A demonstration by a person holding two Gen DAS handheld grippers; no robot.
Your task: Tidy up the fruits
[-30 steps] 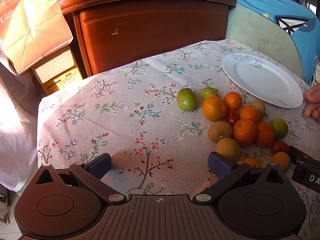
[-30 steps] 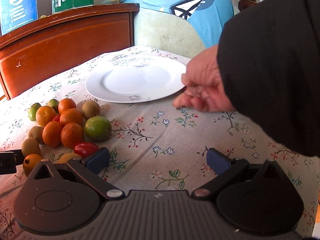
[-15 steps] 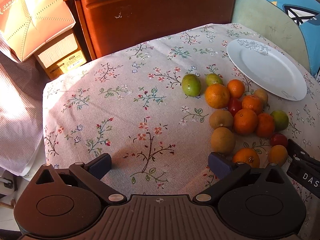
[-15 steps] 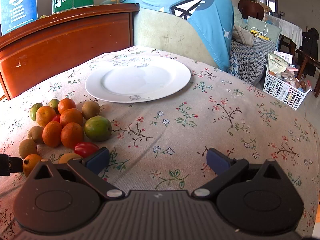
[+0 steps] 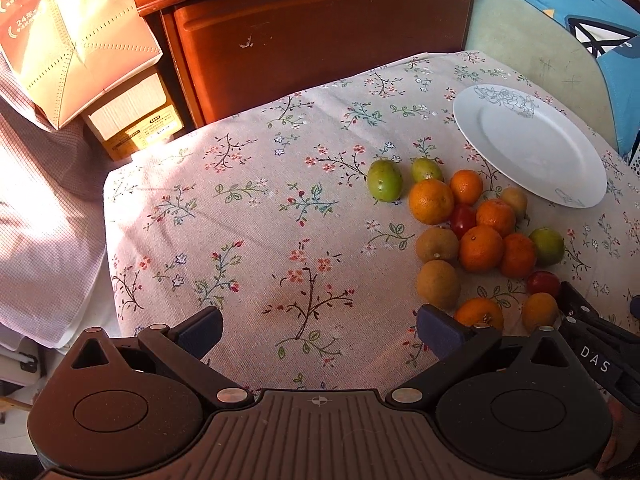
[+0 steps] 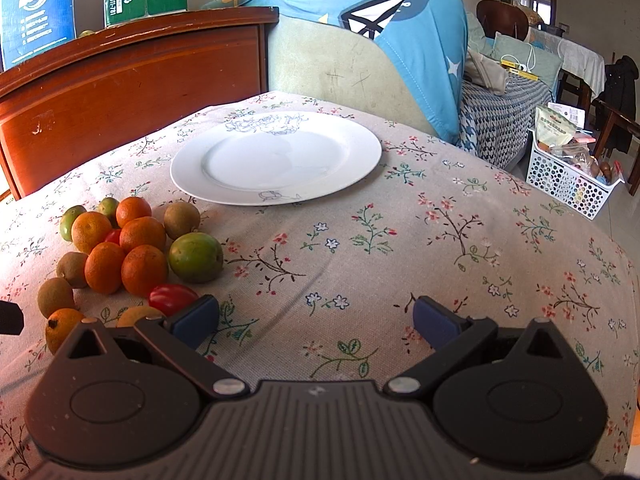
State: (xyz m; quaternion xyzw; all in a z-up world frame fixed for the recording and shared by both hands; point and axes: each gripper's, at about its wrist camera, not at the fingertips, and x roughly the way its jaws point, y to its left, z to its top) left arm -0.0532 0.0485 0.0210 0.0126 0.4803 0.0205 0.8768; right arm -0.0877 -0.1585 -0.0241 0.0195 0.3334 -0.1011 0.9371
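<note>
A cluster of fruit (image 5: 480,248) lies on the floral tablecloth (image 5: 260,240): several oranges (image 6: 144,264), brown kiwis (image 6: 182,214), green fruits (image 6: 195,257) and red tomatoes (image 6: 172,298). Beyond the pile sits a bare white plate (image 6: 276,156), also at the right in the left wrist view, plate (image 5: 532,144). My left gripper (image 5: 318,330) is open over the cloth, the fruit just off its right finger. My right gripper (image 6: 316,322) is open too, hovering with the pile by its left finger. Neither holds anything.
A brown wooden cabinet (image 5: 320,36) stands behind the table, with boxes (image 6: 36,4) on top. A chair draped in blue fabric (image 6: 400,40) is behind the plate. Paper bag and cartons (image 5: 72,40) stand at the left. A white basket (image 6: 568,176) sits on the floor at right.
A person's hand and dark sleeve near the plate have withdrawn from the right wrist view. The left gripper rose and pulled back slightly, then held. Both grippers stayed open.
</note>
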